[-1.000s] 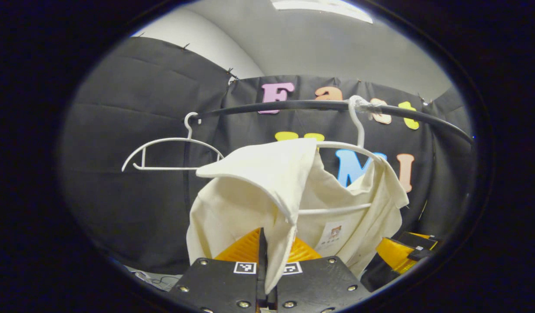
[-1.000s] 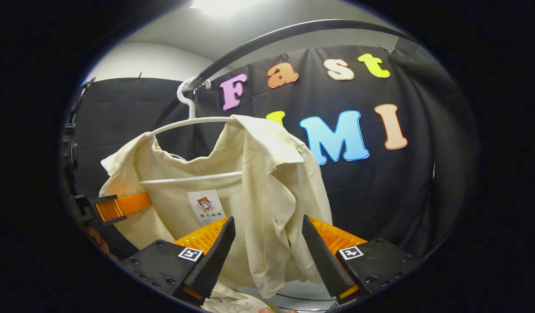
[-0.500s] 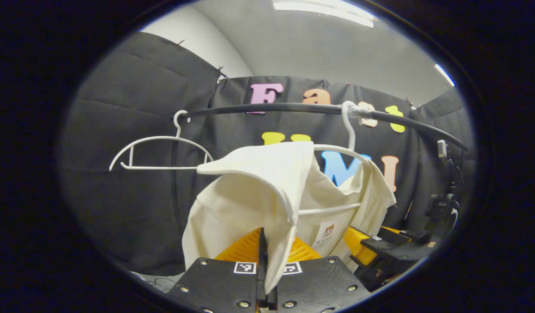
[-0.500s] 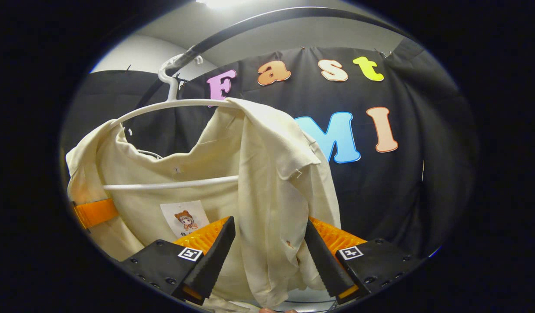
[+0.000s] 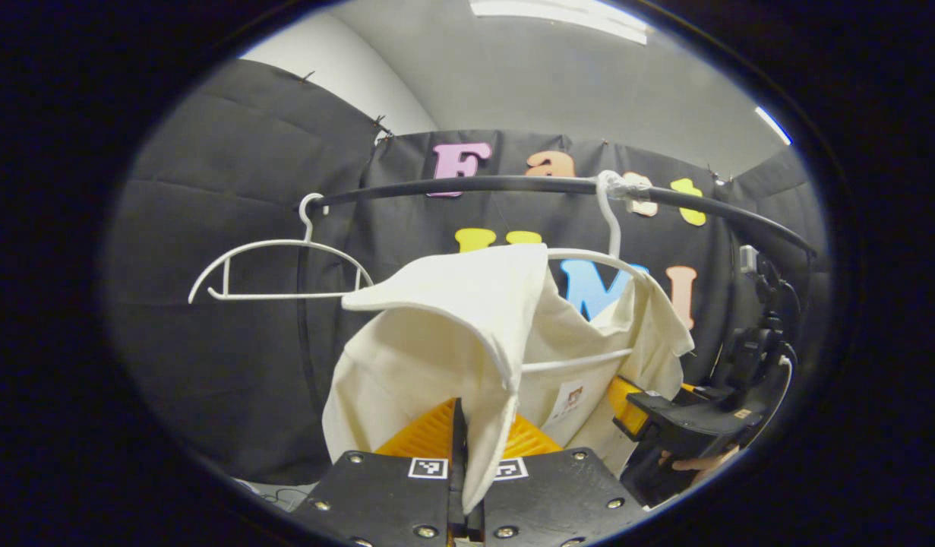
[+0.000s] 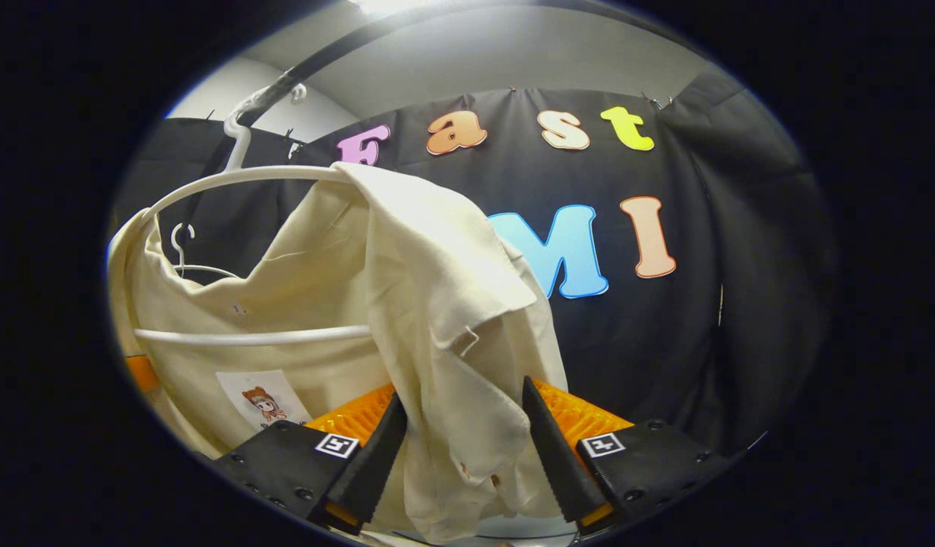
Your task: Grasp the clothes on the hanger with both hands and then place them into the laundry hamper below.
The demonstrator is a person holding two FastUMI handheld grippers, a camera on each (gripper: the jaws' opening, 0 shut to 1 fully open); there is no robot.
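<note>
Since earlier our right gripper (image 6: 463,448) nears the shirt (image 6: 406,304), jaws apart around its 6 o'clock hem; left gripper (image 5: 467,463) pinches cloth.

left claw (image 5: 467,456) clamping cream shirt (image 5: 452,334), white hanger (image 5: 608,262)

Cream shirt (image 6: 429,304): matt woven cloth, soft folds, stitched hems; small printed label inside (detail too small). White hanger (image 6: 239,178) under the shirt: smooth, slightly glossy, looks like plastic or coated wire. Empty hanger (image 5: 277,266) left of the shirt: same finish. Rail (image 5: 467,184) above the shirt: dark, smooth, semi-gloss tube. Booth wall (image 5: 232,228) behind the shirt: matt black cloth, creased.
</note>
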